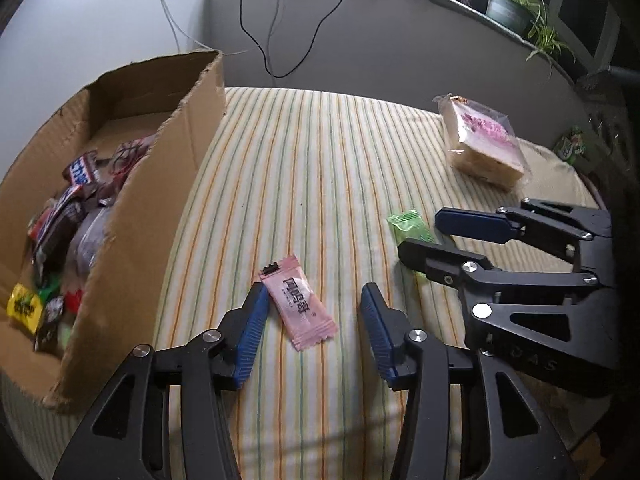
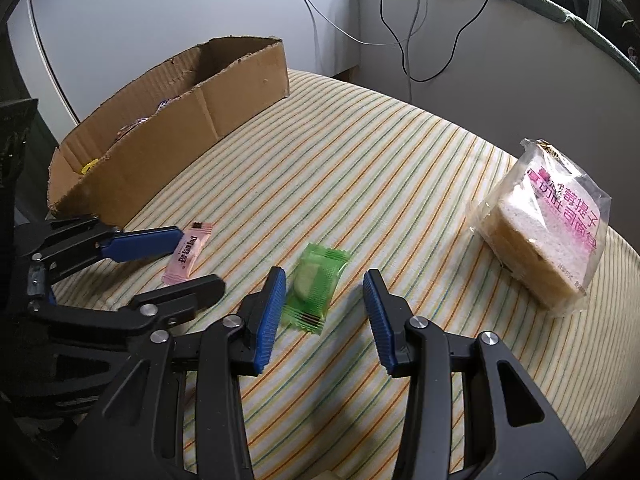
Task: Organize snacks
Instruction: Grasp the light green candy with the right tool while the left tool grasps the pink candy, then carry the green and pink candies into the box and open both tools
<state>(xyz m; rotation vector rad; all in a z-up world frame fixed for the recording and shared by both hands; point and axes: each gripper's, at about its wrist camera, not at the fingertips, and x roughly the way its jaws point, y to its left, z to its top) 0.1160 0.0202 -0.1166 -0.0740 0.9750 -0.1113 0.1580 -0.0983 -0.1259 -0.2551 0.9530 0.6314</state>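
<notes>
A pink snack packet (image 1: 298, 307) lies flat on the striped cloth between the open fingers of my left gripper (image 1: 314, 294); it also shows in the right wrist view (image 2: 187, 253). A green snack packet (image 2: 316, 286) lies between the open fingers of my right gripper (image 2: 325, 280), close to the left finger; it also shows in the left wrist view (image 1: 410, 226). Both grippers are low over the cloth, side by side, holding nothing. A cardboard box (image 1: 132, 220) at the left holds several wrapped snacks (image 1: 76, 200). A bagged bread slice (image 2: 548, 236) lies at the right.
The cloth (image 1: 320, 168) covers a rounded table that drops off at the front and right. A wall with hanging cables (image 1: 276, 20) is behind. Potted plants (image 1: 516, 4) stand on a ledge at the back right. A small green packet (image 1: 570, 146) sits past the table's right edge.
</notes>
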